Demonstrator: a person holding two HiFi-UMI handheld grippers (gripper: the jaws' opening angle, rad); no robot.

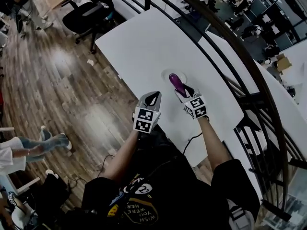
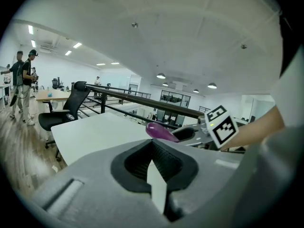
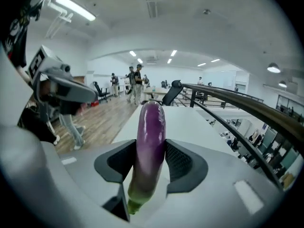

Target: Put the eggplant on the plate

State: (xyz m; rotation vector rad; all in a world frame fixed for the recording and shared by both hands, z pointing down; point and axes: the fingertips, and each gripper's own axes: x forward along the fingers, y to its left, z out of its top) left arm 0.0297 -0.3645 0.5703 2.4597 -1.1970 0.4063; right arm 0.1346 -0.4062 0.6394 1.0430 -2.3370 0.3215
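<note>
A purple eggplant [image 1: 176, 82] with a green stem end sticks out of my right gripper [image 1: 183, 92], which is shut on it. It hangs over a small pale plate [image 1: 165, 74] on the white table [image 1: 144, 42]. In the right gripper view the eggplant [image 3: 150, 146] runs lengthwise between the two black pads [image 3: 183, 163], stem end toward the camera. My left gripper [image 1: 152, 98] hovers by the table's near edge, left of the right one, shut and holding nothing. The left gripper view shows the eggplant [image 2: 161, 131] to the right, above the table.
A dark curved railing [image 1: 230, 47] runs along the table's far side. A black office chair [image 1: 91, 11] stands on the wooden floor beyond the table's left end. A person's legs [image 1: 43, 140] are at the far left. A cable [image 1: 192, 140] hangs off the near edge.
</note>
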